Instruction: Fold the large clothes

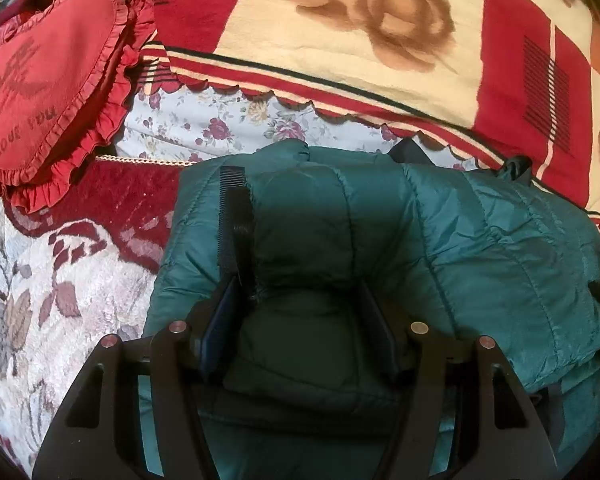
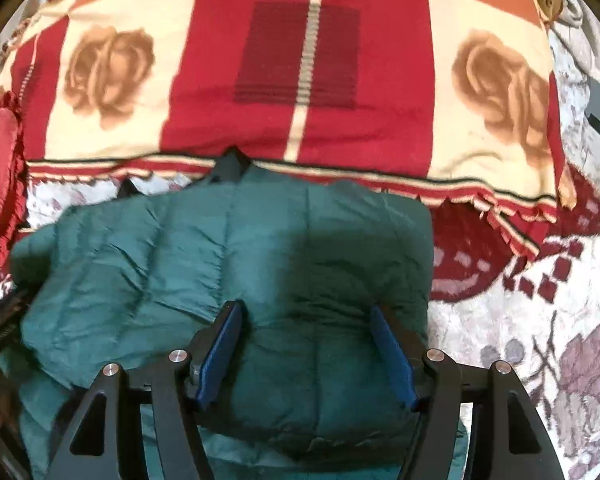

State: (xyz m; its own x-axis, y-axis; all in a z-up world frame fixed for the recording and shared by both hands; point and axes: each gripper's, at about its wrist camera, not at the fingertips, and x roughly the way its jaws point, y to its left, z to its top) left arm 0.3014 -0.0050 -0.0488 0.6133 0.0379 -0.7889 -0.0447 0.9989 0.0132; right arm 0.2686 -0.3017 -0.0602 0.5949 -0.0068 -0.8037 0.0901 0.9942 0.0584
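A dark green quilted puffer jacket [image 1: 480,240] lies bunched and folded over on the bed; it also shows in the right wrist view [image 2: 160,248]. My left gripper [image 1: 300,292] is open, its blue-padded fingers [image 1: 220,328] straddling a puffy fold near the jacket's left edge, beside a black hook-and-loop strap [image 1: 234,216]. My right gripper [image 2: 306,312] is open, its fingers [image 2: 392,356] wide apart over the jacket's right end, with padded fabric bulging between them. Whether the pads press the fabric is unclear.
A red and cream rose-patterned blanket [image 1: 340,40] lies behind the jacket, also in the right wrist view [image 2: 300,80]. A red frilled heart cushion [image 1: 48,92] sits at the left. The floral bedspread [image 2: 540,320] extends to the right.
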